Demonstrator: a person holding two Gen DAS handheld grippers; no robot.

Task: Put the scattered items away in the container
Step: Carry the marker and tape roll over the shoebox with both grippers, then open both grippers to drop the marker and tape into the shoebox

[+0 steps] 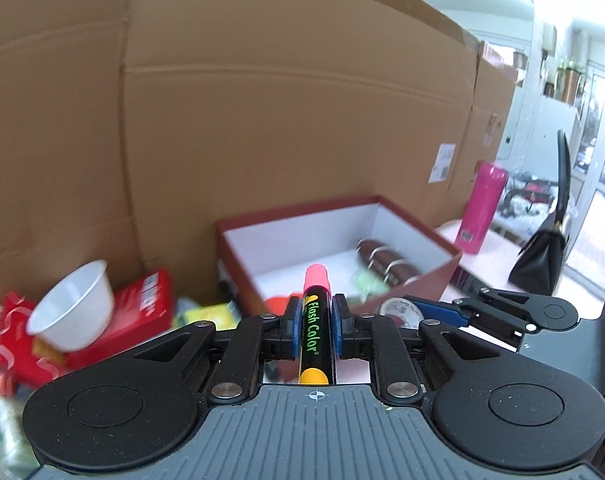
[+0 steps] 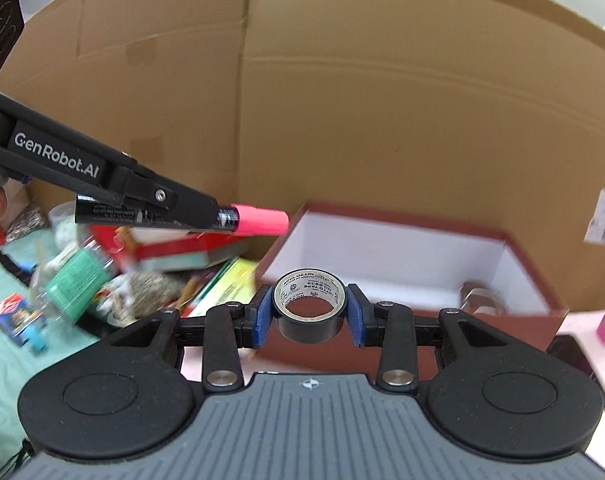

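My left gripper (image 1: 315, 322) is shut on a black Flash Color marker (image 1: 314, 336) with a pink cap, held in the air just before the red box (image 1: 416, 286) with white inside. In the right wrist view the same marker (image 2: 258, 220) points at the box (image 2: 522, 316) from the left, held by the left gripper (image 2: 206, 206). My right gripper (image 2: 309, 314) is shut on a roll of black tape (image 2: 308, 304), held in front of the box's near wall. The right gripper (image 1: 442, 312) also shows in the left wrist view. A brown ringed object (image 1: 386, 260) lies inside the box.
A big cardboard wall (image 1: 262, 120) stands behind the box. A white cup (image 1: 76, 308), red packets (image 1: 142, 308) and other clutter (image 2: 82, 284) lie to the left. A pink bottle (image 1: 482, 208) and a black handbag (image 1: 542, 256) stand to the right.
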